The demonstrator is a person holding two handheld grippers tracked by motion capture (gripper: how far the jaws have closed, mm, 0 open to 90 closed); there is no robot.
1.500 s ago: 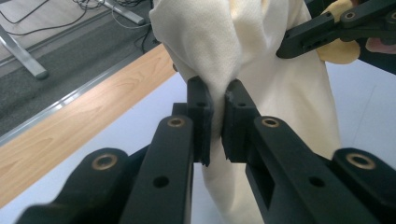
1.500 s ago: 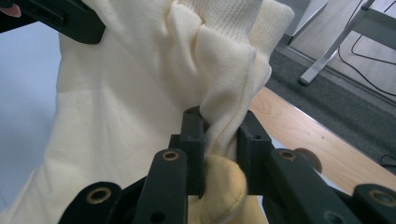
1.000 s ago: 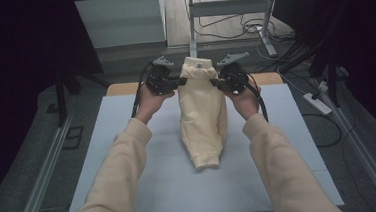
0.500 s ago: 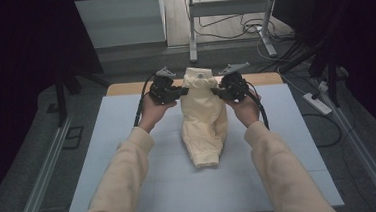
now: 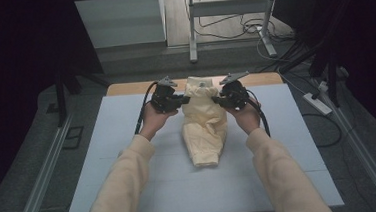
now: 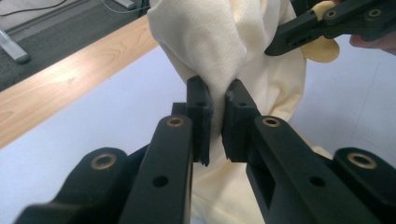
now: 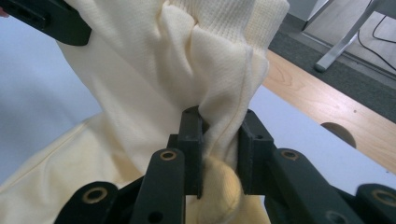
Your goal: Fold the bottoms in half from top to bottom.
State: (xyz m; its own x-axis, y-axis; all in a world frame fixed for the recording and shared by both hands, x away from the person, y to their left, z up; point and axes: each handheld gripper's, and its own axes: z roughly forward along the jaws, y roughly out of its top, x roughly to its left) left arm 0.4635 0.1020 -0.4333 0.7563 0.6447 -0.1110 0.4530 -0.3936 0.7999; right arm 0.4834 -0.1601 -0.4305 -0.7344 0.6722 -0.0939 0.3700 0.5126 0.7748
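A cream-yellow garment (image 5: pixel 205 125) hangs bunched between both grippers, its lower end resting on the white table top (image 5: pixel 131 190). My left gripper (image 5: pixel 181 100) grips the upper left side of the cloth; in the left gripper view its pads (image 6: pixel 201 112) pinch a fold of the garment (image 6: pixel 210 42). On the upper right side my right gripper (image 5: pixel 214 99) is shut on a thicker bunch of the fabric (image 7: pixel 187 60), which fills the gap between its pads (image 7: pixel 191 140). The other gripper's jaw (image 6: pixel 322 23) shows at the top right of the left gripper view.
The white top lies on a wooden table whose far edge (image 5: pixel 129 88) is bare. A round hole (image 7: pixel 338 133) is cut in the wood. Metal rails (image 5: pixel 41 181) run along both sides. A stand (image 5: pixel 229 13), cables and a power strip (image 5: pixel 316 103) sit on the floor beyond.
Both grippers have come down with the garment, so more of its lower part now rests on the table. The grips are unchanged.
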